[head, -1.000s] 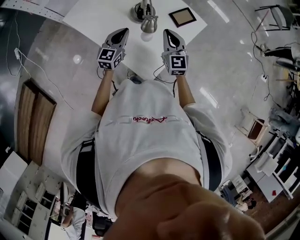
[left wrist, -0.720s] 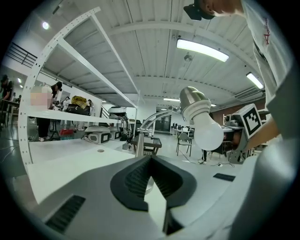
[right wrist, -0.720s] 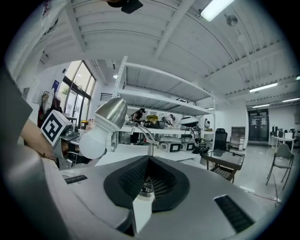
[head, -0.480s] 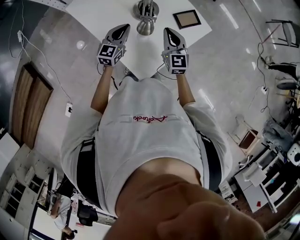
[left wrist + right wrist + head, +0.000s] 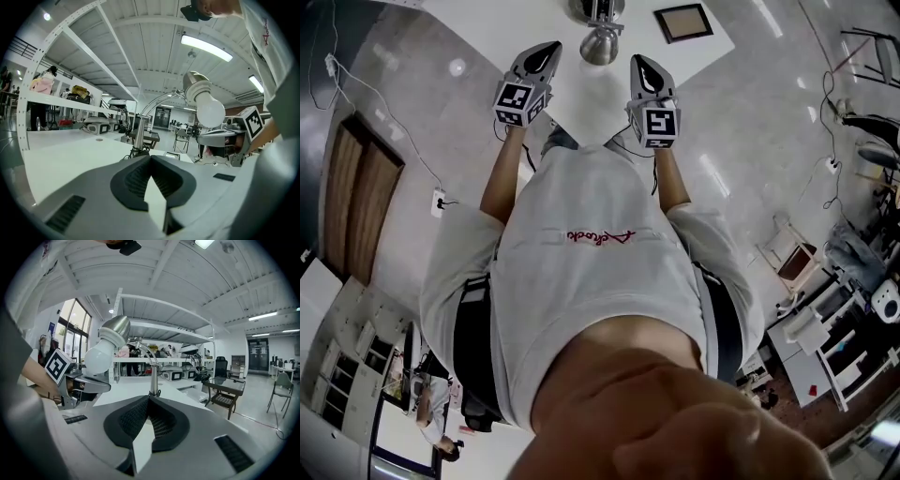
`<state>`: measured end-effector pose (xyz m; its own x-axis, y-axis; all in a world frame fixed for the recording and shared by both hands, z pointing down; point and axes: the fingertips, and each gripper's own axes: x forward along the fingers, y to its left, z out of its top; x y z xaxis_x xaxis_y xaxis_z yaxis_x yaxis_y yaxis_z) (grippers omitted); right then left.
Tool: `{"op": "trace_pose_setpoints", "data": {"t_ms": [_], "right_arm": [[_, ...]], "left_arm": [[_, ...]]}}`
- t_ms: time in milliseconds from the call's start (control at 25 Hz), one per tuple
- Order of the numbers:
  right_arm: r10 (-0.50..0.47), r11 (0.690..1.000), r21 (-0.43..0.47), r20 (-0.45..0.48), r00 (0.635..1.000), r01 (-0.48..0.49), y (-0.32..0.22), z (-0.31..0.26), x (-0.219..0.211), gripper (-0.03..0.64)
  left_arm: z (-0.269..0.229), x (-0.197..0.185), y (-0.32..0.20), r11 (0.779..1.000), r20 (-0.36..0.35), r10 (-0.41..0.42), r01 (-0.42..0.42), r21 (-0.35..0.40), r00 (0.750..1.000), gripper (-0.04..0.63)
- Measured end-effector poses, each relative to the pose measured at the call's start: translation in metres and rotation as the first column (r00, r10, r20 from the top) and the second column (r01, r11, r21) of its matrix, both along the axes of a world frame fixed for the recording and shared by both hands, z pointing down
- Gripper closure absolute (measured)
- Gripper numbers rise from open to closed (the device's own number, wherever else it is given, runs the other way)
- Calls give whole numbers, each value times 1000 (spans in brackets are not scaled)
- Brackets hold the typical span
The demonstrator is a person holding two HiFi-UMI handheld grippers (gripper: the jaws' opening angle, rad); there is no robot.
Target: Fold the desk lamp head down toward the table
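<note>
1. Left gripper, held over the near part of the white table: jaws closed tip to tip, nothing between them.
2. Right gripper, level with the left one and well apart from it: jaws likewise closed tip to tip, empty.
3. Desk lamp head, metallic, between the two grippers in the head view and touching neither; raised above the table on a curved neck, with the white bulb facing down and toward the person.
4. Lamp post, upright on a round base at the far side of the table, straight ahead of both pairs of jaws.
5. Picture frame, dark-rimmed, flat on the table to the right of the base.
6. Person's white shirt, filling the lower half of the head view.
</note>
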<state>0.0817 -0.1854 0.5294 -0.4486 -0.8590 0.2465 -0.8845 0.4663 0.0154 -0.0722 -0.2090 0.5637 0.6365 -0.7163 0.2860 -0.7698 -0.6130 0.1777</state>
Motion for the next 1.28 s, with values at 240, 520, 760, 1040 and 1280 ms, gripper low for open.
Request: {"op": "trace_pose_setpoints", "data": {"t_ms": [240,520,760,1040,1280], "right_arm": [[-8,1000,-30,-2,1000,8,7,13,-5,595],[-10,999,-41,-4,1000,10,9,17,-8,595],[-3,999,-44,-15,1000,2,6,17,-4,595],[3,999,-54,-18,1000,-4,4,19,1,595],[-9,998,-55,-18,1000,8,-1,17,-1,595]], "left_arm": [[15,0,7,1000,-2,6,-6,-30,1000,571],[17,4,0,998,-3,59,-59,10,998,455],[16,10,-18,994,-34,101,-100,39,994,345],[15,26,-66,989,-46,133,-130,68,990,345],[4,48,-123,983,-50,154,-148,105,987,345]]}}
